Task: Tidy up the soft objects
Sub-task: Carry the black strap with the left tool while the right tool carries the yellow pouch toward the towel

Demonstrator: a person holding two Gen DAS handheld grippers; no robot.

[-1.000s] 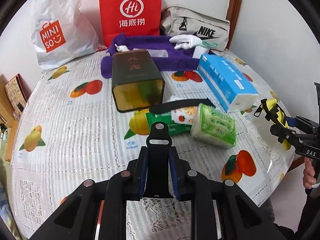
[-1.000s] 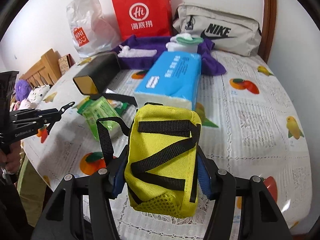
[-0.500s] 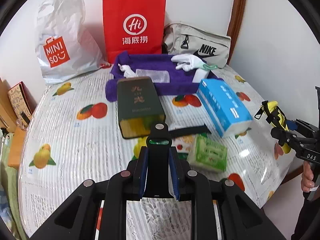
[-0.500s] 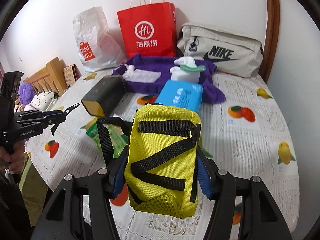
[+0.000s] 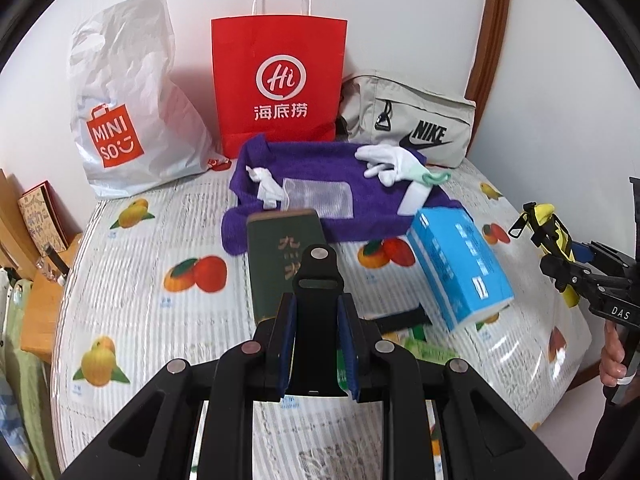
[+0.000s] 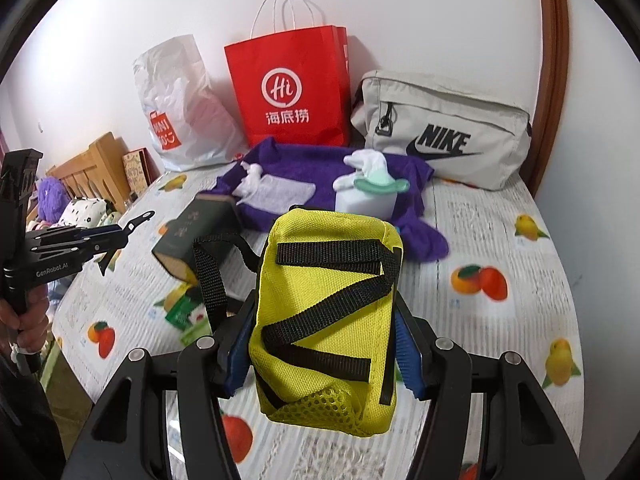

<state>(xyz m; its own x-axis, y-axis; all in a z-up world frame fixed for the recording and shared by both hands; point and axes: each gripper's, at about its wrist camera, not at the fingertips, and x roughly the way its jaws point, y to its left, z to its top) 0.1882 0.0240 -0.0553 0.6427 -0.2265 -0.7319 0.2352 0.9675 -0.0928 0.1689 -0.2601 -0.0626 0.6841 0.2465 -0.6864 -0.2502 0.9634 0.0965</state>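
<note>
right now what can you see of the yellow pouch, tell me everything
The yellow pouch is a small soft bag of woven nylon-like fabric, upright and boxy, crossed by black webbing straps in a zigzag, with yellow mesh at its bottom corner. A black strap loop hangs off its left side. The right hand-held gripper clamps it from both sides with blue pads, holding it off the fruit-print tablecloth. Nothing else touches it. In the left wrist view it shows only edge-on at the far right.
</note>
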